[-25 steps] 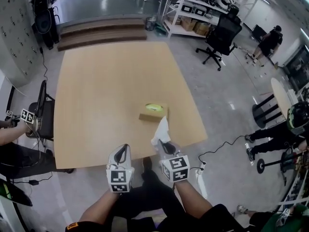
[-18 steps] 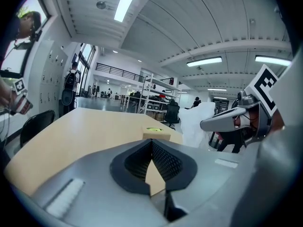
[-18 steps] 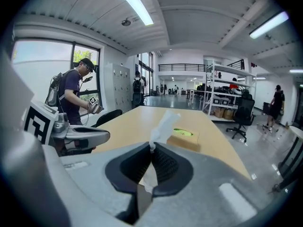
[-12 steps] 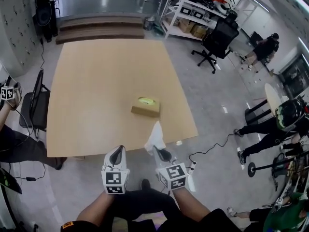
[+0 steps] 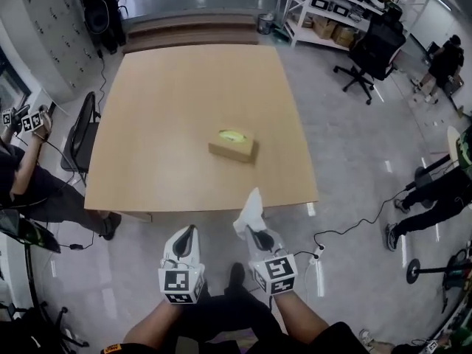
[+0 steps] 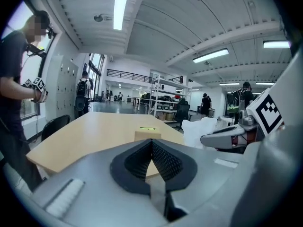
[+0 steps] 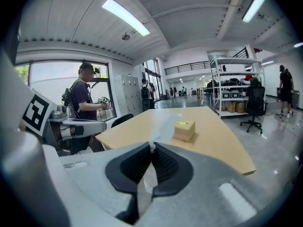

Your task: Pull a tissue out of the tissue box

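While both tools hang over the grey floor on the near side of the table, a person in dark clothes (image 5: pixel 18 175) stands at the far left holding a marker cube, just beside a black chair (image 5: pixel 81 135) at the table's left edge. Right of that chair lies the wide light wooden table (image 5: pixel 169 109), with low steps beyond its far end. The left gripper (image 5: pixel 187 232), grey-white with a square-marker cube at its base, is near of the table's near edge; its own view shows its black ribbed pads meeting at the tips with nothing between them (image 6: pixel 151 143). On the table, right of its middle and in the nearer half, sits the tan cardboard tissue box (image 5: pixel 233 146) with a yellow-green oval on top. It stands well apart from both tools and nothing touches it. Further right, the right gripper (image 5: pixel 253 234) is clamped on a white paper tissue (image 5: pixel 251 209), which stands up crumpled from the jaw tips toward the table's near edge, clear of the box. The right gripper view shows that tissue (image 7: pixel 160 126) pinched between the closed pads, the box (image 7: pixel 183 130) beyond it on the tabletop. Right of the table a black cable (image 5: pixel 350 223) trails across the floor, and at the far right stand a black office chair (image 5: pixel 371 50) and white shelves (image 5: pixel 335 9).
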